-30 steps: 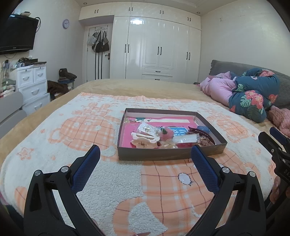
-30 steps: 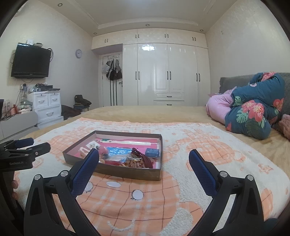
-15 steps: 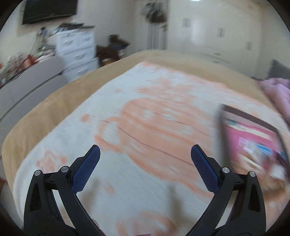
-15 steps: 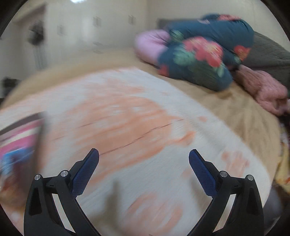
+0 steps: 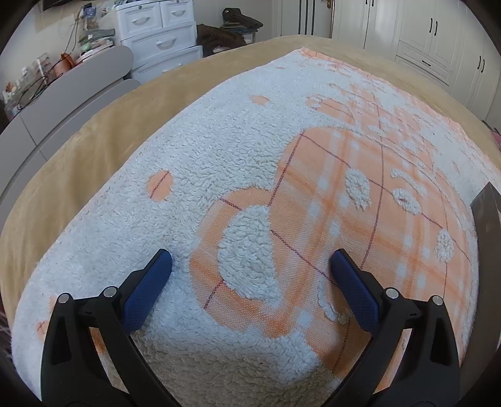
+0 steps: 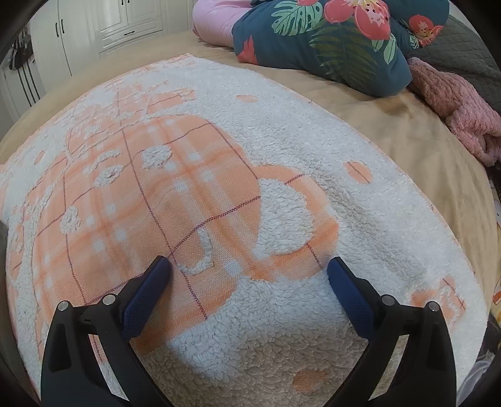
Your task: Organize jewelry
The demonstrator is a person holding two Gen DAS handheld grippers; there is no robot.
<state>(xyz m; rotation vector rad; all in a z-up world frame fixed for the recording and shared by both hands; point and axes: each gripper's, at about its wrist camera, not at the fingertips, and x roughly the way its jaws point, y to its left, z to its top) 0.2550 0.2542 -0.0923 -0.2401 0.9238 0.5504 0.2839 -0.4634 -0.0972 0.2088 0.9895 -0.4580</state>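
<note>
My left gripper (image 5: 250,260) is open, low over the white and orange fleece blanket (image 5: 219,156), with nothing between its blue pads. Only a dark corner of the jewelry tray (image 5: 487,213) shows at the right edge of the left wrist view; its contents are hidden. My right gripper (image 6: 249,264) is also open and empty, close above the same blanket (image 6: 281,109). A dark sliver at the left edge of the right wrist view may be the tray, but I cannot tell.
White drawers (image 5: 159,34) and a grey bench (image 5: 72,90) stand beyond the bed's left side. A floral dark-blue pillow (image 6: 328,40), a pink bundle (image 6: 213,18) and a pink knitted cloth (image 6: 457,106) lie on the tan bedspread (image 6: 407,131) at the right.
Both grippers have swung away from the tray, left one leftward and right one rightward, and dropped low over the blanket. The tray has left the middle of both views. Jaws stay open.
</note>
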